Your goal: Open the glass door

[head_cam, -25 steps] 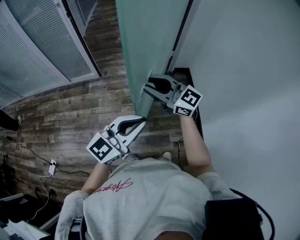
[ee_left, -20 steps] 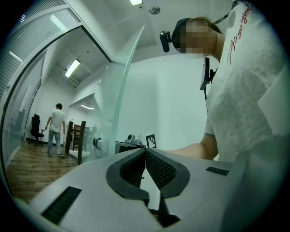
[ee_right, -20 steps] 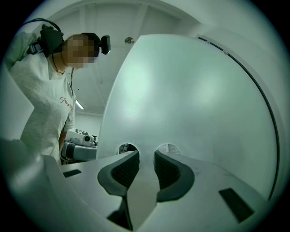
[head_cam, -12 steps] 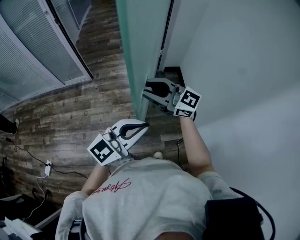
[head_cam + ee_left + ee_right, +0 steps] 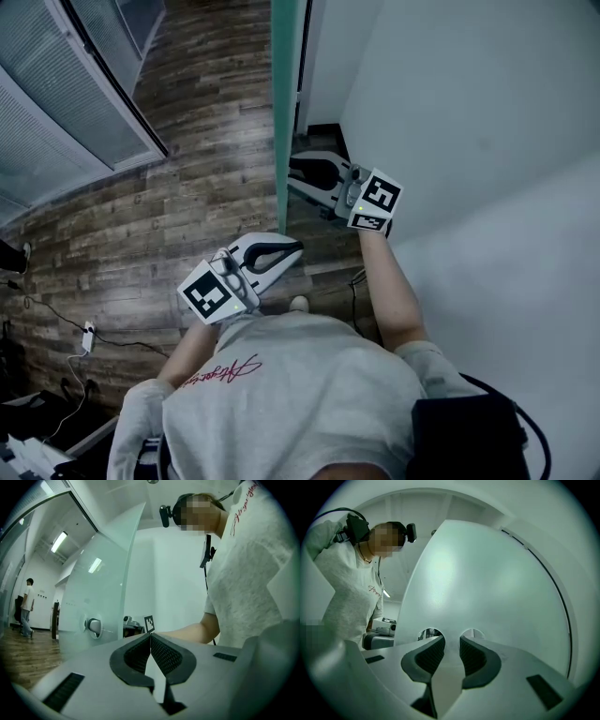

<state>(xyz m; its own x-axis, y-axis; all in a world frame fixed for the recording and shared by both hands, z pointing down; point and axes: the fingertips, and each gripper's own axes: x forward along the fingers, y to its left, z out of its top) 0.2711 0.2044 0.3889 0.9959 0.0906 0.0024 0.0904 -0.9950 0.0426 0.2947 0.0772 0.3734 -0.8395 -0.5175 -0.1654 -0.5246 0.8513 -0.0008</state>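
Glass door (image 5: 286, 112) ajar, edge-on btw our grippers, beside the wall (image 5: 469, 112). Right gripper (image 5: 294, 173) fingers narrowly apart at its face, and we can't confirm a grip. Left gripper (image 5: 298, 247) pinched together, empty. Risk: right slips off, door swings shut, or its edge clips left.

— How is the left gripper (image 5: 298, 247) held?
— Low and close to the body, pointing level. Its jaws are closed tip to tip with nothing between them. The left cube (image 5: 208, 295) faces up, and the left forearm (image 5: 190, 349) runs back under the chest.
— And the right gripper (image 5: 293, 174)?
— Further out, on a bare right forearm (image 5: 394, 286) stretched forward, tipped slightly upward. Its jaws stand apart with a clear gap, and nothing shows pressed between the pads (image 5: 431, 656). The right cube (image 5: 377, 202) sits just ahead of the wrist
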